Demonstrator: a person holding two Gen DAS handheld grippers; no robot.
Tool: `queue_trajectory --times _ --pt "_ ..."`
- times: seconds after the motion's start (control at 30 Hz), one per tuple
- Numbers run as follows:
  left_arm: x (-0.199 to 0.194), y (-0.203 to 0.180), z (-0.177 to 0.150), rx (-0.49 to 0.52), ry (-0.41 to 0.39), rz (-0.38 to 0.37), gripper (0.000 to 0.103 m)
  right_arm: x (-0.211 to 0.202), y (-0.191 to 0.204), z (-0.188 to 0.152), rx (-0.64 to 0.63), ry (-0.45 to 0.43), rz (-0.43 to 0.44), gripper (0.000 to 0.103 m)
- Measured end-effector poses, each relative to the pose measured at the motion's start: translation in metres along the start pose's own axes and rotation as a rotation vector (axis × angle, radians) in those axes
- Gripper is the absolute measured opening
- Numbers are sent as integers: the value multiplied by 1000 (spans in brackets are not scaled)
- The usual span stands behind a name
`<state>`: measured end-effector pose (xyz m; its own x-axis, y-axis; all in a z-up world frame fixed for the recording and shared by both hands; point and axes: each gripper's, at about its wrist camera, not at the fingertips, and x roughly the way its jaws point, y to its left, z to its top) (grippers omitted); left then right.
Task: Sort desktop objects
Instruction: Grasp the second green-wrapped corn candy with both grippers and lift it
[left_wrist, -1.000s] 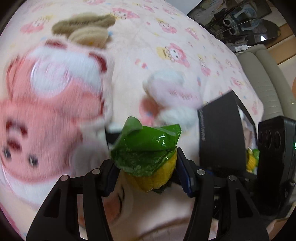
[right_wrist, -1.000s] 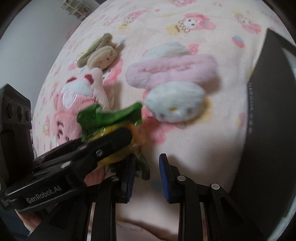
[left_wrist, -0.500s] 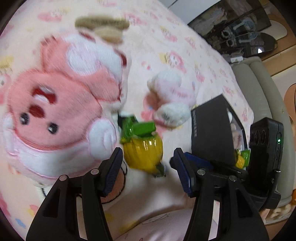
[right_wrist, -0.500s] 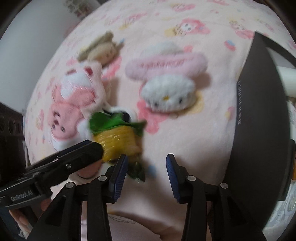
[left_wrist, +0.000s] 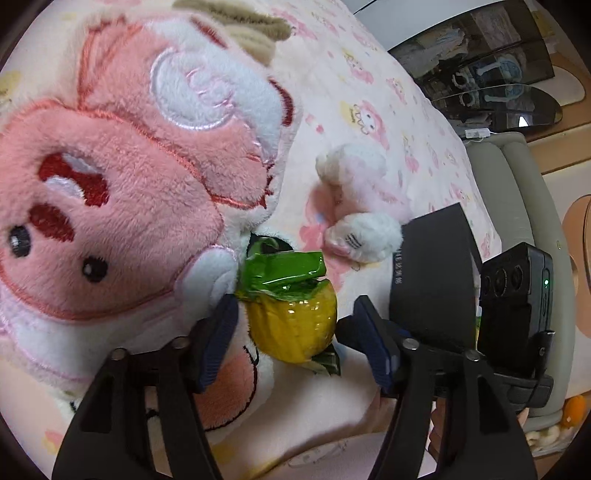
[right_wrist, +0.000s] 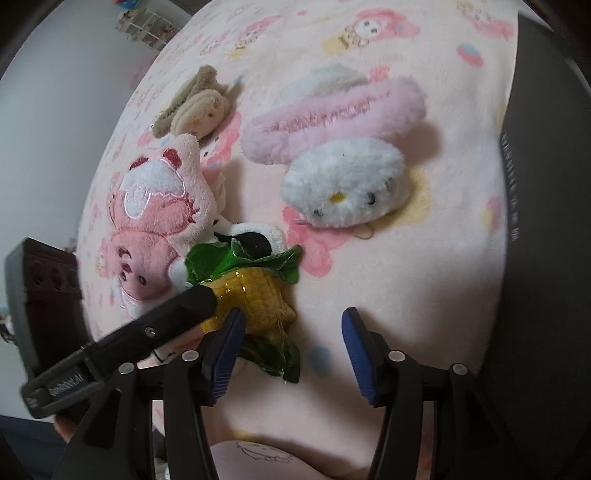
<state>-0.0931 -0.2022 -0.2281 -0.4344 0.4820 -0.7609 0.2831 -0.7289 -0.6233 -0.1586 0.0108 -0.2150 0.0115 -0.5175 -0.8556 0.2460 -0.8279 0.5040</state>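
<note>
So the left gripper (left_wrist: 291, 325) has just been opening its jaws, and the wrapped corn (left_wrist: 291, 317) sits between them on the pink blanket (left_wrist: 369, 92), pads not pressing it. Big pink plush (left_wrist: 122, 177) fills nine to eleven o'clock. White-and-pink plush (left_wrist: 362, 206) at one o'clock, black box (left_wrist: 432, 280) at three.

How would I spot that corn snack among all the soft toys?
Find the big pink bear plush on the pink blanket. Right beside its face lies the corn packet, between the left tongs. It is the only shiny, yellow-and-green wrapped thing; everything around is fluffy.
</note>
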Motion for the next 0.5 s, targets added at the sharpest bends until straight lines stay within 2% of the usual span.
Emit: queue_trajectory --times 0.07,0.17,0.33,0.5 --pt "2 4 0 -22 3 -19 71 8 -3 5 26 22 28 51" --pt "1 5 -1 -21 3 -38 71 11 -2 7 21 30 47 51" --pt "-4 12 0 -45 1 -69 65 6 17 0 -80 14 -22 51" --pt "4 10 4 -61 3 -23 69 15 37 7 -157 27 -64 51"
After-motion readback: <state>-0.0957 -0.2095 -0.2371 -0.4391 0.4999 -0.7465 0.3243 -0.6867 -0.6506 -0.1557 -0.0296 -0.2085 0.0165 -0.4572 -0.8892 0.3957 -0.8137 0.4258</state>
